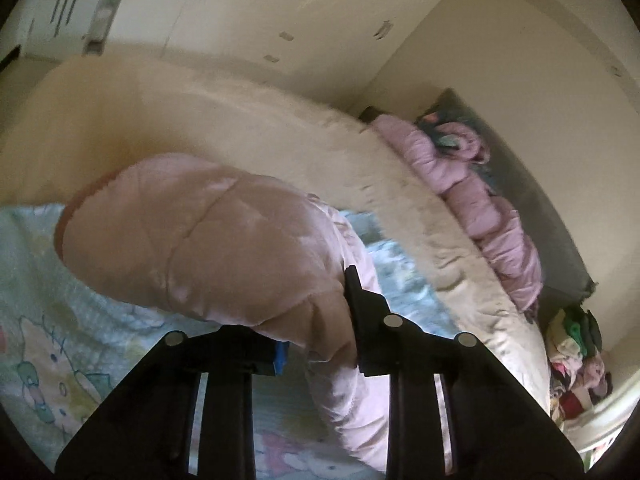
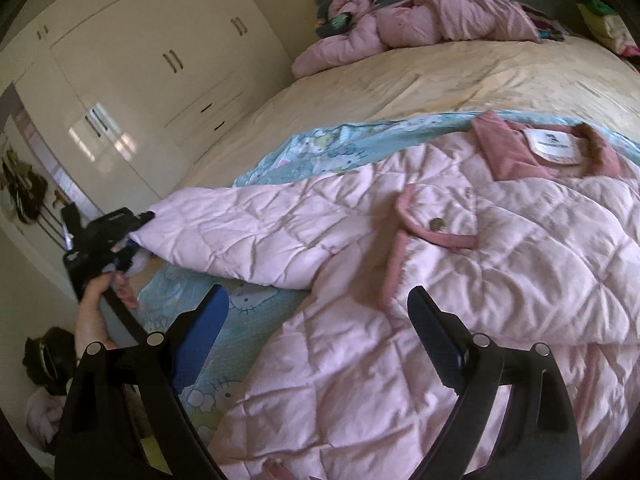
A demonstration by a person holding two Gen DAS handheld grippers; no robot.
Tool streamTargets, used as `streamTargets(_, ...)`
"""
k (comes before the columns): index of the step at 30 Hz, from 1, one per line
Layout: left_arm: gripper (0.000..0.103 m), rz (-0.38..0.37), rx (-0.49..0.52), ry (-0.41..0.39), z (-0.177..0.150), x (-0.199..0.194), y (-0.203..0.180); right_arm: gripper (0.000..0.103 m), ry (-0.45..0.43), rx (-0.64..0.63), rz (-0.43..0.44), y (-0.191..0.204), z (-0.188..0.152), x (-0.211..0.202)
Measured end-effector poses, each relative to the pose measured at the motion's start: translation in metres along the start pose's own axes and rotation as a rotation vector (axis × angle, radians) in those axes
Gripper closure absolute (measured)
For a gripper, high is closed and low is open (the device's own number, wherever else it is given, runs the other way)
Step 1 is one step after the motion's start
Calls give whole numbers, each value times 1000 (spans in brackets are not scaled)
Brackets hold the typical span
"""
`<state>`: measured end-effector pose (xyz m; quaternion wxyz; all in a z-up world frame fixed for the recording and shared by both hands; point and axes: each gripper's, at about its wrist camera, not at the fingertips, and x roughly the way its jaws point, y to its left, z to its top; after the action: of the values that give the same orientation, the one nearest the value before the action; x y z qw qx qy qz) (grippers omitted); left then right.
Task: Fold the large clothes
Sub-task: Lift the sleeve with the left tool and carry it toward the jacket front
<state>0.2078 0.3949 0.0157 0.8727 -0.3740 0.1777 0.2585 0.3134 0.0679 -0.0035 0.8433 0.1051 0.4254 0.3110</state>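
Observation:
A pale pink quilted jacket [image 2: 440, 280] lies spread on a light blue cartoon sheet [image 2: 320, 148], its darker pink collar [image 2: 548, 148] at the far right. One sleeve [image 2: 260, 236] stretches out to the left. My left gripper [image 2: 134, 226], held by a hand [image 2: 96, 304], is shut on the sleeve's end. In the left wrist view the puffy sleeve [image 1: 192, 232] fills the middle, pinched between the left gripper [image 1: 316, 336] fingers and raised off the sheet [image 1: 40, 280]. My right gripper [image 2: 320, 308] stands open above the jacket's lower left edge, gripping nothing.
A cream bedspread [image 2: 440, 76] covers the bed beyond the sheet. Another pink jacket [image 2: 420, 24] lies crumpled by the pillow at the head. White wardrobes [image 2: 140, 80] stand along the left. A clothes pile [image 1: 576, 340] sits beside the bed, and dark bags [image 2: 48, 360] on the floor.

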Motion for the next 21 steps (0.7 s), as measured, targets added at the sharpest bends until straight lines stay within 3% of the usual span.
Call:
streamTargets(10, 88, -175, 189, -65, -12, -52, -88, 13, -90, 136, -32, -43, -11, -52)
streamTargets(21, 88, -385, 343, -43, -48, -80, -168, 13, -164, 243, -71, -83, -21, -97)
